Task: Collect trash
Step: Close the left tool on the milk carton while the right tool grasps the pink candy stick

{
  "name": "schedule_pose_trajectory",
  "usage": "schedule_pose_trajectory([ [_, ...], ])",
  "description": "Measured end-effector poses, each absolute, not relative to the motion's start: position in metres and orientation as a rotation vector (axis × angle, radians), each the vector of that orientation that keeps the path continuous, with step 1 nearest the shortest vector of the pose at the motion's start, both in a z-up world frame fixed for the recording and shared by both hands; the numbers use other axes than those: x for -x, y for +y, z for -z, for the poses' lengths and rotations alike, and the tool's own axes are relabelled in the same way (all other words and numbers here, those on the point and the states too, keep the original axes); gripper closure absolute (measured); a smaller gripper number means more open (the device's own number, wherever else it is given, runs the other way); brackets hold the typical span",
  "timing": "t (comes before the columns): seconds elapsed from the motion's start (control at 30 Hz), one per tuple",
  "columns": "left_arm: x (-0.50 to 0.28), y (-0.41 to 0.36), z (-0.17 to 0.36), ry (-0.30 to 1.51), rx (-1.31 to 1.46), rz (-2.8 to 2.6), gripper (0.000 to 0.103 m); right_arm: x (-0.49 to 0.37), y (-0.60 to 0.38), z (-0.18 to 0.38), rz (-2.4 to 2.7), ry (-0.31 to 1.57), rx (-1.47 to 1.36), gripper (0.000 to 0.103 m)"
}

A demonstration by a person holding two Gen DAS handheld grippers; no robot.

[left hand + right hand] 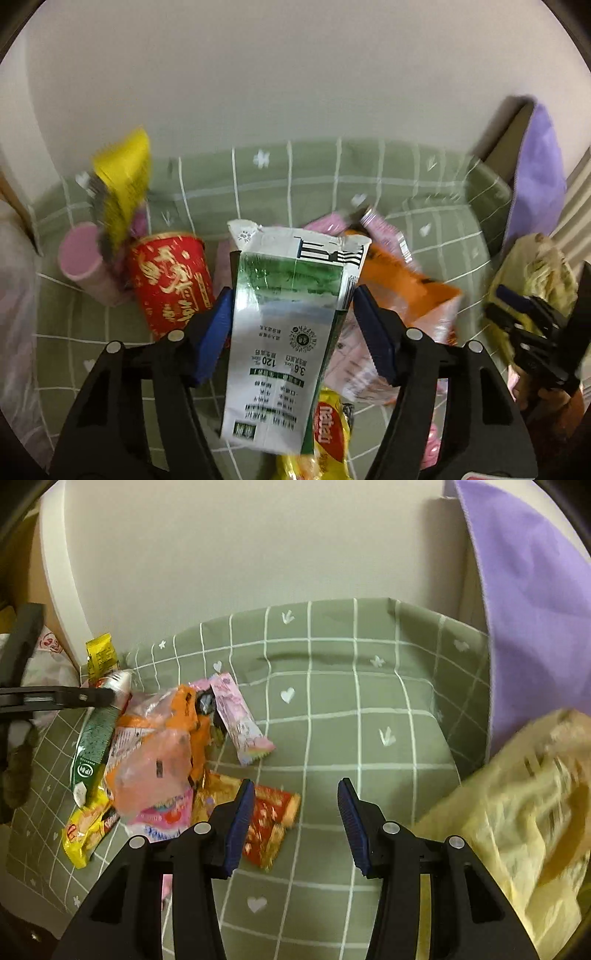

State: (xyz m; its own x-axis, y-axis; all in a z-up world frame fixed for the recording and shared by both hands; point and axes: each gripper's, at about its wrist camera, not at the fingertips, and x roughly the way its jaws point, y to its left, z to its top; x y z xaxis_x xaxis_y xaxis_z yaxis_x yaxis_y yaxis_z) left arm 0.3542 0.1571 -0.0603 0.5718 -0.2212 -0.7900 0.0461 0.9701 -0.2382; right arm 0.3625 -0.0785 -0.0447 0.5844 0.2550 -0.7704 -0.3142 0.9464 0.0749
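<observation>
Gripping the milk carton [280, 369] with the left gripper [291, 326], blue pads pressed against its two sides, torn spout pointing far. Holding it up off the green checked tablecloth [332, 701], tilted, above the litter heap at the left of the cloth.

Looking past the carton: to its left, a red paper cup [170, 280] lying on its side, beside a pink cup [79, 258] and under a blurred yellow wrapper [123, 184]. To its right, an orange packet [402, 280] on pale pink wrappers. Beneath its near end, a yellow snack packet [328, 428].

Over to the right gripper [295, 819]: released, pads spread apart, gripping nothing, only bare cloth between them. Hovering above the near middle of the table. Just behind its left pad, a red and gold wrapper [269, 823] flat on the cloth. Farther off, a pink stick wrapper [240, 716] at the heap's edge. Off to the right, blurred, a crumpled pale yellow bag [517, 812], outside the pads; impossible to tell what keeps it up. Above that, purple cloth [528, 572] against the wall.
</observation>
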Motion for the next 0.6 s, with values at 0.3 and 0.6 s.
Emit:
schedule_pose_trajectory([
  [0.3,-0.304,0.175,0.018,0.803,0.247,0.108,0.047,-0.429,-0.013,0.043,-0.492,0.906,0.187,0.059],
  [0.6,-0.301,0.188,0.029,0.83,0.279,0.08,0.072,-0.479,0.03,0.081,-0.555,1.055,0.275,0.076],
])
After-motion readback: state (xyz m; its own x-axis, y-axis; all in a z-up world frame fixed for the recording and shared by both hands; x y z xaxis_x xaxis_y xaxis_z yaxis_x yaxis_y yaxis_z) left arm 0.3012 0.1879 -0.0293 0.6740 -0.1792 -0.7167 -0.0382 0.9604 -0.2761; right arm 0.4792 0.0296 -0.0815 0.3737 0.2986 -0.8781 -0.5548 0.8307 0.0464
